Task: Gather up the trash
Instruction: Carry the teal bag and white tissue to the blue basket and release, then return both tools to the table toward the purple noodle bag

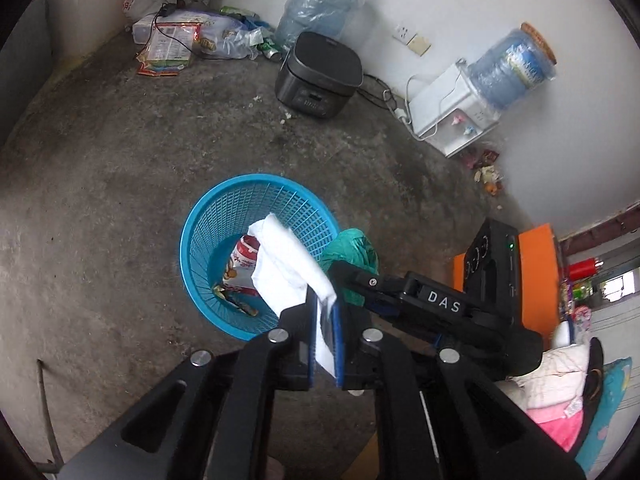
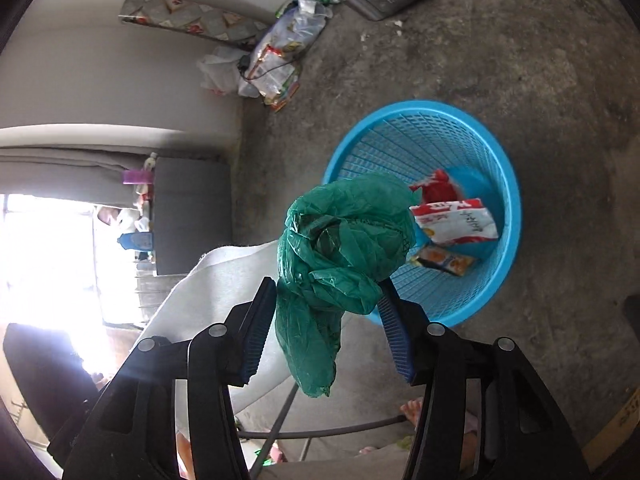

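Left wrist view: your left gripper [image 1: 324, 340] has its blue pads nearly together, pinched on a white tissue [image 1: 290, 266]. The tissue is crumpled and folded, and fans out toward 11 o'clock over the near rim of the blue basket [image 1: 200, 216]. The basket sits on the concrete floor [image 1: 120, 168]; a red-and-white snack wrapper [image 1: 242, 264] lies at its bottom. At 3 o'clock your right gripper [image 1: 340, 276] comes in from the right, angled toward the basket, with a green plastic bag [image 1: 352, 248] bunched at its tip just beside the rim.

Right wrist view: your right gripper [image 2: 326, 320] has its jaws partly apart, pads pressing both sides of the green plastic bag [image 2: 344, 240]. The bag is thin, wrinkled and wadded, with a tail hanging toward 6 o'clock. It overlaps the basket's [image 2: 512, 184] 9 o'clock rim. Inside are the snack wrapper [image 2: 456, 220] and a small orange packet [image 2: 444, 260]. The tissue [image 2: 224, 280] shows at 8 o'clock.
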Demonstrator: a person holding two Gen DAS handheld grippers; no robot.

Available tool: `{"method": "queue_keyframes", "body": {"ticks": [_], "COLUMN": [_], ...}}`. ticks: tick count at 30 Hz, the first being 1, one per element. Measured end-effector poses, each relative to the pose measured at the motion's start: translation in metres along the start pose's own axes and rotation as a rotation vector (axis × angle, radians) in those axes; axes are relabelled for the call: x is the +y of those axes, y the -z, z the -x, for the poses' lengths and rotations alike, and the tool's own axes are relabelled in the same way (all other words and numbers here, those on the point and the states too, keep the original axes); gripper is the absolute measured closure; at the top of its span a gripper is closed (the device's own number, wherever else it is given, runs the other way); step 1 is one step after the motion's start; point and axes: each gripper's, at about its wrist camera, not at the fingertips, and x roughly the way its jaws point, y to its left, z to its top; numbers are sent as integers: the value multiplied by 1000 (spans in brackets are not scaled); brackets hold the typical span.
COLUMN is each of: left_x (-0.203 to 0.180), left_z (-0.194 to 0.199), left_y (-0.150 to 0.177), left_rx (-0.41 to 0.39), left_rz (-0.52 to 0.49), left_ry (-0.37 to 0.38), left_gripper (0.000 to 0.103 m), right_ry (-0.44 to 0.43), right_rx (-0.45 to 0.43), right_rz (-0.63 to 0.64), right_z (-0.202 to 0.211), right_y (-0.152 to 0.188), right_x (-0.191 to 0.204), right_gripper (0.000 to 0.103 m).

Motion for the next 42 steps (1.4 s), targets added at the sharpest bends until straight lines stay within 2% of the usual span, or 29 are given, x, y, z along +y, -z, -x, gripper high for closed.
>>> {"method": "queue_keyframes", "body": {"ticks": [1,2,4,6,10,13,16,18,20,23,27,31,35,38,42], "left_x": [4,9,17,25,27,24,16,12,10,9,12,20,32,42,56], "left_z": [-14,-24,-33,-31,-14,11,54,89,126,181,249,310,360,389,417], "left_y": [-1,-2,-1,3,5,7,15,26,40,67,114,174,234,279,336], "left_rx": [29,44,51,41,-14,-66,-153,-227,-306,-405,-526,-635,-728,-782,-832], "left_rz": [2,13,35,66,63,67,41,19,-3,-26,-38,2,68,121,219], "left_ry": [-29,-67,-102,-100,-123,-110,-95,-89,-101,-127,-192,-261,-329,-382,-418], "left_gripper": [72,63,61,53,50,49,45,38,33,22,13,12,12,12,12], "right_ry": [34,61,91,103,94,79,86,96,101,114,131,99,73,43,-38], "right_rx": [10,20,44,59,34,-15,-89,-144,-210,-302,-361,-386,-399,-392,-363], "right_rz": [-6,-16,-39,-56,-45,-1,106,193,283,428,641,850,999,1084,1142], "right_z": [-8,-17,-27,-30,-15,7,31,50,67,90,105,114,123,126,128], "right_y": [-4,-7,-8,-6,4,14,27,40,54,85,132,181,224,252,283], "right_x": [-6,-13,-26,-35,-35,-20,11,37,62,100,143,179,206,223,235], "right_gripper": [39,34,34,34,34,34,33,30,22,16,10,8,8,8,8]}}
